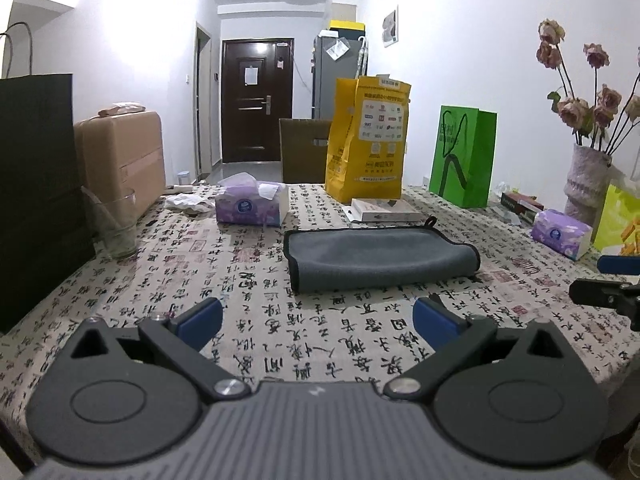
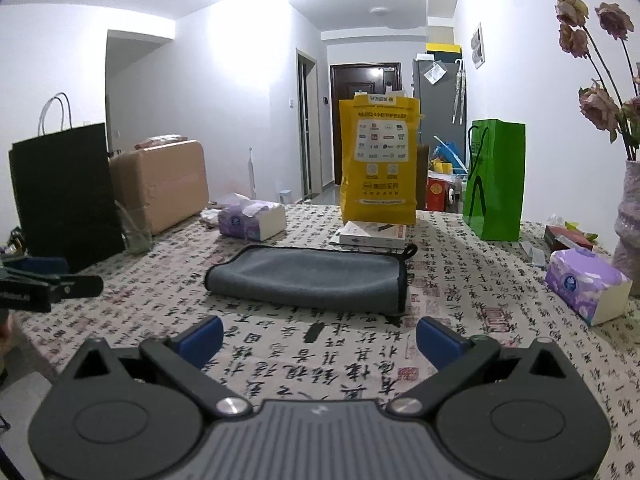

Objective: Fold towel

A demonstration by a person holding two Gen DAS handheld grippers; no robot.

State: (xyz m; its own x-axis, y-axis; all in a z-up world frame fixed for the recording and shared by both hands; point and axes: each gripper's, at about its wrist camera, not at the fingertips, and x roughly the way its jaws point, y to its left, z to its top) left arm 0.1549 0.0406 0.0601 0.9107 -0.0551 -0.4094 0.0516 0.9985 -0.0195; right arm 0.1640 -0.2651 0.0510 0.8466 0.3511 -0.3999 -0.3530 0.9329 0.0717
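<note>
A grey towel [image 1: 376, 256] with a black hem lies folded flat on the calligraphy-print tablecloth [image 1: 320, 340], with a small loop at its far right corner. It also shows in the right wrist view [image 2: 312, 276]. My left gripper [image 1: 318, 318] is open and empty, hovering short of the towel's near edge. My right gripper [image 2: 320, 338] is open and empty, also short of the towel. The right gripper shows at the right edge of the left wrist view [image 1: 608, 284], and the left gripper at the left edge of the right wrist view [image 2: 48, 284].
Behind the towel lie a flat white box [image 1: 384, 210], a yellow bag [image 1: 366, 140] and a green bag [image 1: 466, 156]. Tissue boxes sit at far left [image 1: 252, 204] and right [image 1: 562, 234]. A glass [image 1: 116, 224], black bag [image 1: 36, 192] and cardboard box [image 1: 124, 160] stand left; a flower vase [image 1: 588, 184] right.
</note>
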